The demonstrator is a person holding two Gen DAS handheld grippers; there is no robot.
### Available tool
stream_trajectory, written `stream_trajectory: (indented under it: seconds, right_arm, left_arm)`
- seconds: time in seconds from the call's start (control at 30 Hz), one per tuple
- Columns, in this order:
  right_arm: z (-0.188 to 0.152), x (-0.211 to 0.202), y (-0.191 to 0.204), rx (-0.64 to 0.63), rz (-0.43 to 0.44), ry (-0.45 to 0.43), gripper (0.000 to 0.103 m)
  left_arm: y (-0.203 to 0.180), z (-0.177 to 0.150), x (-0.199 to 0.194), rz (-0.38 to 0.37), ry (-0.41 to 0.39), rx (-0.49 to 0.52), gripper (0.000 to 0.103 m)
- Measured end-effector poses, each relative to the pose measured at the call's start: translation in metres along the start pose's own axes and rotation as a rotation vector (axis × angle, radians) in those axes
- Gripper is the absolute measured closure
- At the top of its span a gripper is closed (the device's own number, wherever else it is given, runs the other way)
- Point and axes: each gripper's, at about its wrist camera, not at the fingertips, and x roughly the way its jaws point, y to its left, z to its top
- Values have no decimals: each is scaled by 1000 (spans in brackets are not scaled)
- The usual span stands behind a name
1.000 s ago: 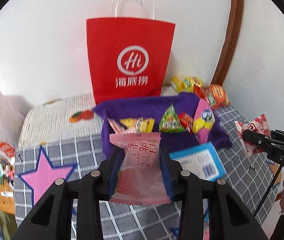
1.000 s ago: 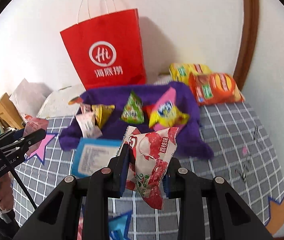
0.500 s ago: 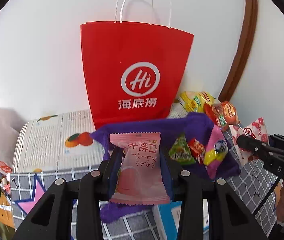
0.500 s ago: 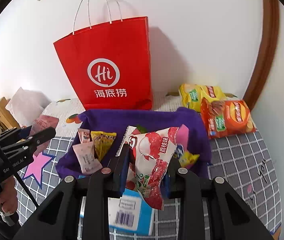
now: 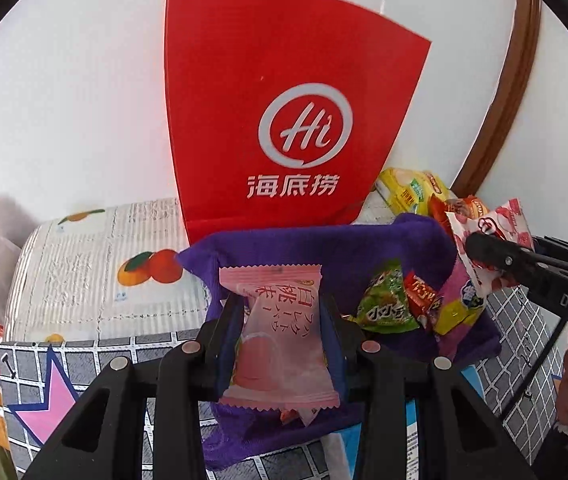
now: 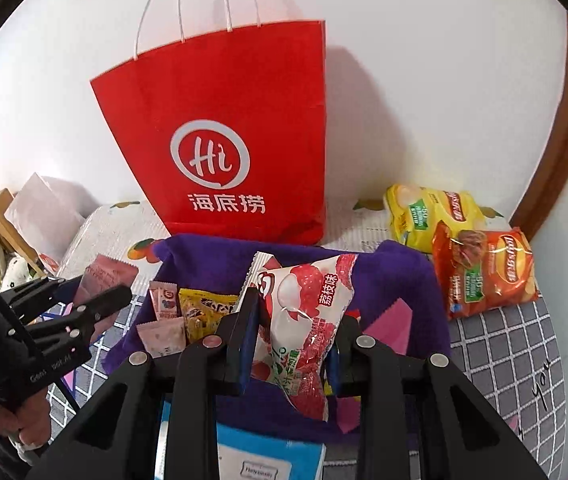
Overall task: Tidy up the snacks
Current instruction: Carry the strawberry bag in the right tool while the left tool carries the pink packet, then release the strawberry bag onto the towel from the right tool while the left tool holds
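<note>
My left gripper (image 5: 280,320) is shut on a pink peach snack packet (image 5: 280,336), held upright above the near edge of a purple cloth (image 5: 324,252). My right gripper (image 6: 294,320) is shut on a white and red lychee snack packet (image 6: 304,320), held over the same purple cloth (image 6: 212,264). Several small snack packets lie on the cloth, among them a green one (image 5: 384,304) and a yellow one (image 6: 204,312). A tall red paper bag (image 5: 280,120) stands upright against the wall just behind the cloth; it also shows in the right wrist view (image 6: 228,140).
Yellow (image 6: 428,212) and orange (image 6: 484,272) chip bags lie at the back right by a wooden frame. A blue and white pack (image 6: 260,460) lies in front of the cloth on the grey checked mat (image 6: 504,340). Clutter sits at the far left (image 6: 12,232).
Both grippers have moved forward and up toward the red bag, each still holding its packet. The bag now looms larger and the cloth sits lower in both views.
</note>
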Motion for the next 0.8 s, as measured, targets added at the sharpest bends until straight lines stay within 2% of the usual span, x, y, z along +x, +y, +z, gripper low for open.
stream_trajectory:
  seconds: [0.33, 0.8]
  right_arm:
    - [-4, 37, -8, 2, 10, 46, 74]
    - [-7, 45, -16, 4, 17, 69, 74]
  left_arm:
    - [3, -2, 8, -10, 7, -5, 67]
    - [2, -5, 18, -7, 25, -5, 67]
